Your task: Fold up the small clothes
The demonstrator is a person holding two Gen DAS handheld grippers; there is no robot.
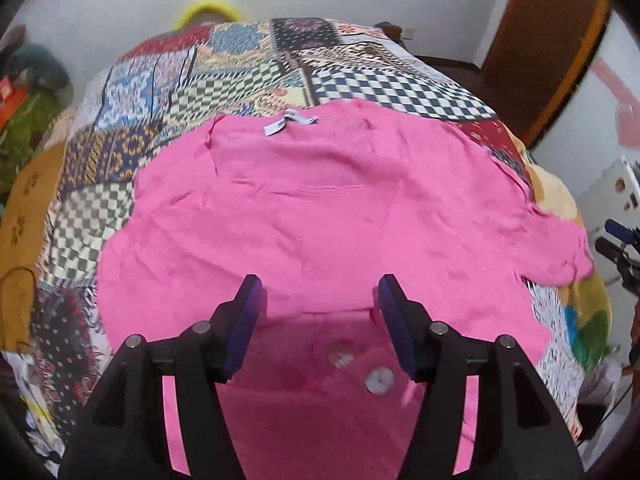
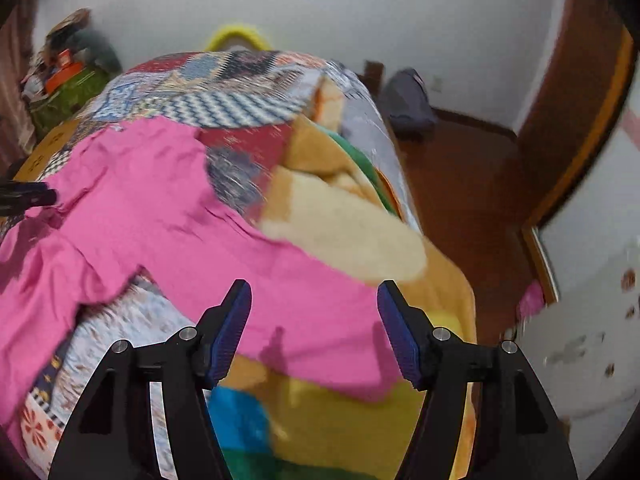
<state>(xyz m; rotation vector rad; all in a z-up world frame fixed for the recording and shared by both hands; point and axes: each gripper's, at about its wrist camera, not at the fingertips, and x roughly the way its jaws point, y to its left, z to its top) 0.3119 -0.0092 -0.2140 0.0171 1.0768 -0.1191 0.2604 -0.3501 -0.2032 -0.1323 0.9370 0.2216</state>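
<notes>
White walls and a brown wooden door (image 1: 540, 48) bound the room; a bed carries the work.

Left hand-held gripper (image 1: 318, 300): fingers spread wide, nothing between them, poised just above the near part of the pink shirt (image 1: 312, 208). Two pale buttons (image 1: 378, 380) show on the cloth below the fingers.

Right hand-held gripper (image 2: 314, 304): fingers likewise wide apart and holding nothing, poised over one pink sleeve (image 2: 304, 300) that runs out across a yellow fleece blanket (image 2: 352, 224). Whether either gripper touches the cloth cannot be told.

Location of the shirt: spread mostly flat on the patchwork bedspread (image 1: 224, 88), neck label (image 1: 280, 125) at the far edge, the sleeve trailing off to the right.

Handling assessment: creases and soft ripples suggest a thin, light, limp fabric with no stiffness. It should bunch and drag rather than slide as a sheet, and is not fragile. Recommended holds: pinch at a hem, cuff or shoulder seam, where doubled cloth gives the pads more to bite. The buttons are best avoided.
</notes>
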